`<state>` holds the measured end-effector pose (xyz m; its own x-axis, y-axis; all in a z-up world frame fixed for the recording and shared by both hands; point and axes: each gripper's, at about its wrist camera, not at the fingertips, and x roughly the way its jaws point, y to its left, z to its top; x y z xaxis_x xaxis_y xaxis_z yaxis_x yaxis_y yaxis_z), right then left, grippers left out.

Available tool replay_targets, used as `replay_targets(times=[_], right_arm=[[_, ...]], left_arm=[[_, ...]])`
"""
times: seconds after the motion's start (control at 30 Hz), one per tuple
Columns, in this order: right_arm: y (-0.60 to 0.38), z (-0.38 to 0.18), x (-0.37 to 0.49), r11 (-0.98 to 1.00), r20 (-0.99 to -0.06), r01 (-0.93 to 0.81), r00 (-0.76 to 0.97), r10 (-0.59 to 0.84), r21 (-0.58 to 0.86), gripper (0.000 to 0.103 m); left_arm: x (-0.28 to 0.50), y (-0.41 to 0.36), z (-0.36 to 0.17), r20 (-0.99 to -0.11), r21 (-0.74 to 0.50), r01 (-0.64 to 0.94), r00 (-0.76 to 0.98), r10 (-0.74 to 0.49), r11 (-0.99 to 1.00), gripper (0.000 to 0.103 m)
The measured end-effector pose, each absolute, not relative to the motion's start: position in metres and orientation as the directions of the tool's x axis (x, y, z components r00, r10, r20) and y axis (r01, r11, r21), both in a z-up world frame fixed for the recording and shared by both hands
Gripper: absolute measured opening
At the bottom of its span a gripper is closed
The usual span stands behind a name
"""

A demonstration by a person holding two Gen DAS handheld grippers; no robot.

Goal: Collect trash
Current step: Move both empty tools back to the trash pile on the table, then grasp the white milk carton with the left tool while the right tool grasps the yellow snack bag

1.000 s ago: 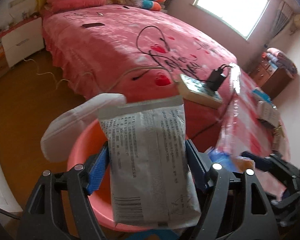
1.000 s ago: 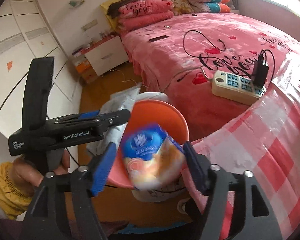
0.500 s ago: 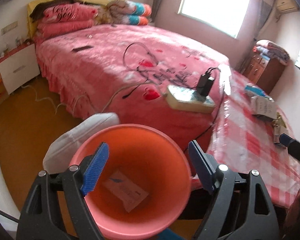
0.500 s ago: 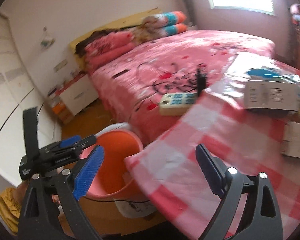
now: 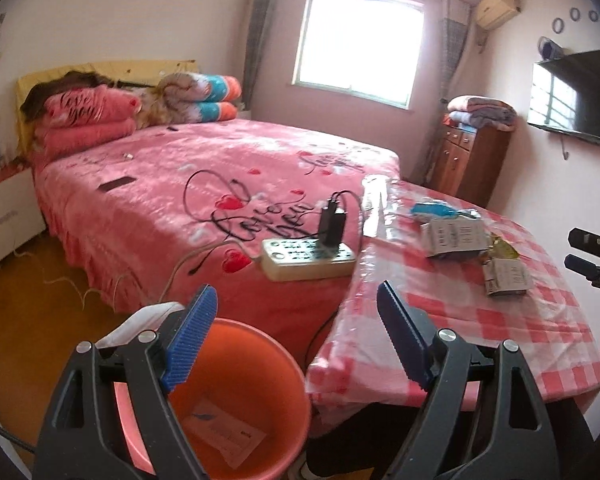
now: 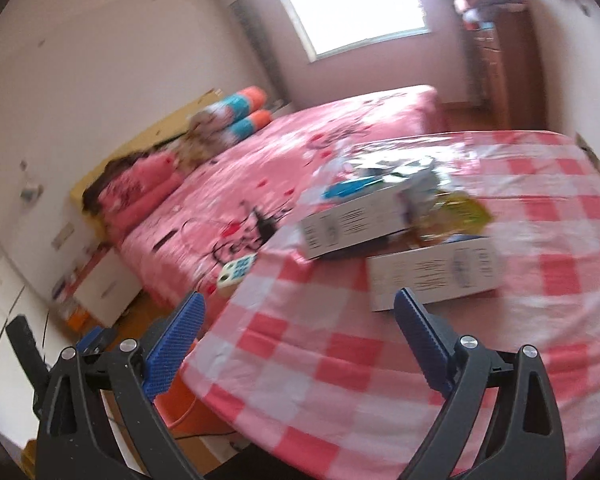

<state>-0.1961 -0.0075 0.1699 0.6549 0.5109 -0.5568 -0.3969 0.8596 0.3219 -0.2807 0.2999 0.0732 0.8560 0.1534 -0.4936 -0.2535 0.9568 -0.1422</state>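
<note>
A pink bed filled the room beside a table under a pink checked cloth, and an orange bin stood on the floor at the table's near corner with a flat printed packet lying in its bottom. On the cloth the remaining trash lay close together: two white boxes, a blue wrapper and a yellow-green wrapper, with a power strip on the bed just beside the table's edge. The left gripper hung above the bin with its jaws spread and empty, the right gripper was over the cloth short of the nearer box, and both had just been opening with nothing between them.
</note>
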Motion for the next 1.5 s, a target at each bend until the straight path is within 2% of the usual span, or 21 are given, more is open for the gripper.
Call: replay_targets(times=[0.3, 0.6, 0.77, 0.87, 1.1, 1.23, 1.37, 1.5], right_arm=[[-0.056, 0.172, -0.207, 0.891, -0.541, -0.304, 0.712, 0.448, 0.338, 0.095], [-0.078, 0.183, -0.219, 0.934, -0.547, -0.247, 0.76, 0.351, 0.257, 0.095], [-0.092, 0.188, -0.215, 0.95, -0.575, -0.214, 0.758, 0.308, 0.227, 0.095], [-0.099, 0.188, -0.207, 0.957, -0.609, -0.203, 0.739, 0.29, 0.209, 0.095], [-0.116, 0.18, -0.175, 0.947, -0.657, -0.173, 0.686, 0.313, 0.271, 0.095], [-0.12, 0.169, -0.151, 0.935, -0.682, -0.163, 0.647, 0.341, 0.314, 0.095], [-0.115, 0.16, -0.13, 0.94, -0.706, -0.168, 0.623, 0.336, 0.298, 0.095], [-0.11, 0.153, -0.111, 0.935, -0.714, -0.185, 0.606, 0.351, 0.302, 0.095]], left_arm=[[-0.278, 0.264, 0.083, -0.505, -0.086, -0.18, 0.855, 0.113, 0.98, 0.083], [-0.26, 0.221, 0.098, -0.553, -0.057, -0.062, 0.833, 0.02, 0.996, 0.083], [-0.241, 0.194, 0.113, -0.563, -0.055, 0.017, 0.825, -0.045, 0.998, 0.083], [-0.22, 0.175, 0.125, -0.556, -0.001, 0.073, 0.829, -0.061, 0.997, 0.083], [-0.156, 0.153, 0.128, -0.594, 0.082, 0.14, 0.802, -0.064, 0.987, 0.083], [-0.118, 0.152, 0.123, -0.627, 0.056, 0.143, 0.776, -0.076, 0.988, 0.083], [-0.091, 0.154, 0.115, -0.654, -0.005, 0.129, 0.75, -0.101, 0.992, 0.083], [-0.067, 0.148, 0.102, -0.677, -0.004, 0.142, 0.728, -0.107, 0.99, 0.083]])
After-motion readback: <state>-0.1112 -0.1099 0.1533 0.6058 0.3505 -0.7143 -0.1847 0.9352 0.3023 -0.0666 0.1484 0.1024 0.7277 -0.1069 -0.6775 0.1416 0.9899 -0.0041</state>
